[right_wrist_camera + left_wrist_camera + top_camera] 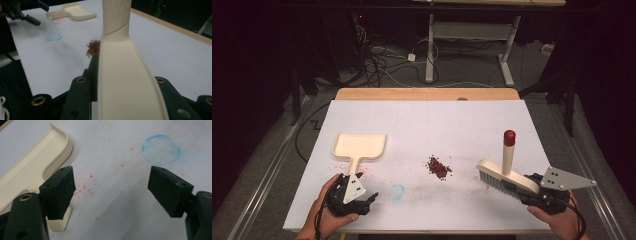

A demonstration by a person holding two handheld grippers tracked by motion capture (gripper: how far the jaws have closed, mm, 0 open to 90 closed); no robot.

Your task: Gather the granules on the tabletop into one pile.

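A cream dustpan (359,146) lies flat at the table's left, its handle pointing toward me. My left gripper (371,199) rests low by the handle's end and stands open with nothing between its jaws; in the left gripper view (111,187) one jaw is over the handle tip (58,223). A small pile of red crumbs (438,167) sits mid-table. My right gripper (532,189) is shut on a cream brush (497,176) with grey bristles and an upright red-capped handle (508,150). In the right gripper view the brush back (120,75) runs between the jaws toward the crumbs (93,48).
A faint blue ring (397,191) is drawn on the white table sheet (427,125) just right of the left gripper. Faint red specks (82,187) dot the sheet near the dustpan handle. The wooden table edge (427,94) lies at the back; cables and desk legs are on the floor beyond.
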